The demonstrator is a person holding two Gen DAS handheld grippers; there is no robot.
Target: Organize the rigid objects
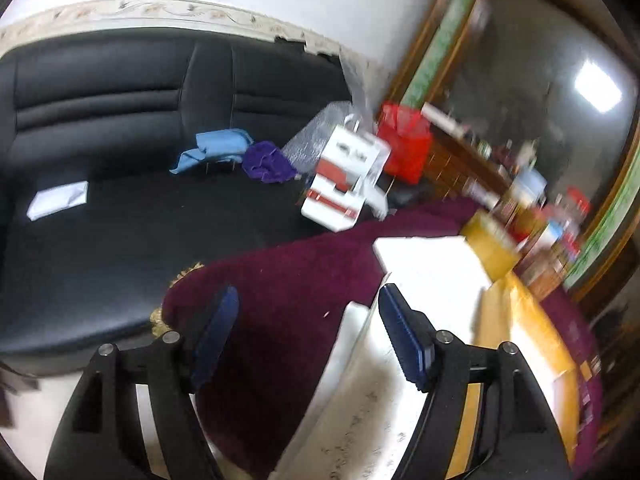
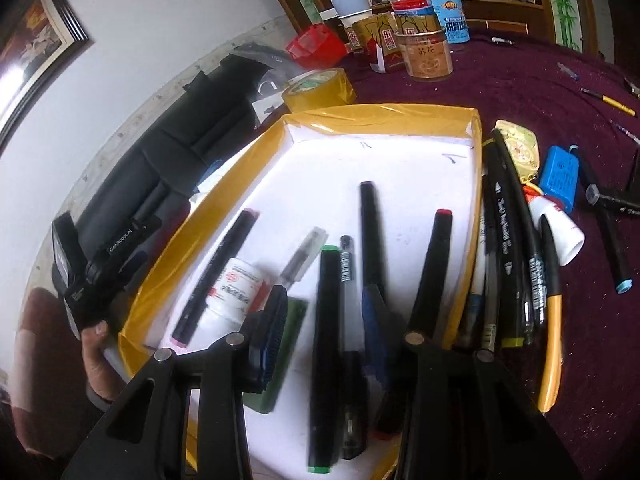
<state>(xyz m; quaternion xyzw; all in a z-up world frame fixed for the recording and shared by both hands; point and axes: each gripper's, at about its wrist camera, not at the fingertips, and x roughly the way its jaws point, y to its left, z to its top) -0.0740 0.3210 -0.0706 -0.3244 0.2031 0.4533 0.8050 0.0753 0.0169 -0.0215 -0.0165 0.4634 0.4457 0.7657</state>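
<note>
A white tray with yellow taped rim [image 2: 384, 114] holds several markers, a clear pen and a white pill bottle [image 2: 236, 292]. My right gripper [image 2: 324, 316] hangs open just above the tray, over a green-capped marker [image 2: 322, 360] and a black-barrelled pen [image 2: 348, 320]; nothing is between its pads. A row of pens [image 2: 508, 240] lies along the tray's right rim, with a blue box [image 2: 560, 178] and a white tube [image 2: 560, 228] beside them. My left gripper [image 1: 308, 332] is open and empty above the maroon cloth [image 1: 280, 272], beside the tray's corner [image 1: 432, 264]. The view is blurred.
A roll of yellow tape [image 2: 320, 88], jars and cans [image 2: 424, 48] stand behind the tray. Loose markers [image 2: 608, 232] lie on the cloth at right. A black sofa [image 1: 120, 160] holds cloths, white paper and a white-red package [image 1: 344, 176]. A red bag [image 1: 404, 140] stands by it.
</note>
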